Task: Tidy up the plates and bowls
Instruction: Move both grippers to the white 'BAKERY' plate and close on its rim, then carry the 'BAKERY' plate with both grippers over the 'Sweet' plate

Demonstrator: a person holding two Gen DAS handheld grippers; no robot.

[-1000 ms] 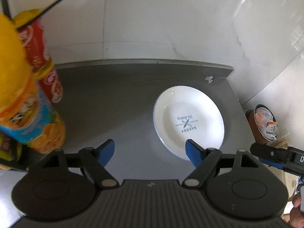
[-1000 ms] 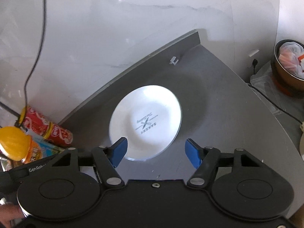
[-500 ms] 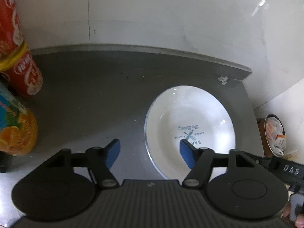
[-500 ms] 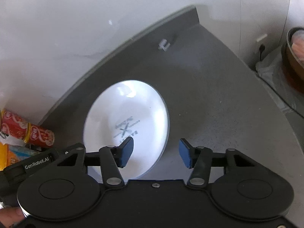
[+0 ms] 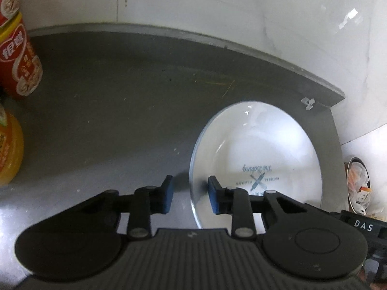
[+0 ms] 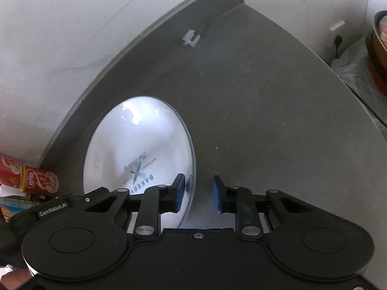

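Plate [image 5: 261,149], white with a blue bakery logo printed in its well, lay flat on the dark grey worktop [image 5: 121,101] near the far right corner, where a small white clip [image 5: 307,103] sat by the raised back edge. At the far left of the left wrist view stood a red can [image 5: 19,55] and, nearer, an orange drink bottle [image 5: 9,149], both well apart from the plate. The left gripper [image 5: 189,193] straddled the plate's left rim, its blue pads apart, one outside on the worktop side and one over the plate's inside; whether either pad touched the rim could not be told. In the right wrist view the right gripper [image 6: 198,192] straddled the plate's right rim in the same way, its pads apart with a gap between them, the left pad over the white surface and the right pad over bare worktop. At the far right, beyond the worktop's edge, stood a brown pot [image 6: 377,53] holding plastic bags.
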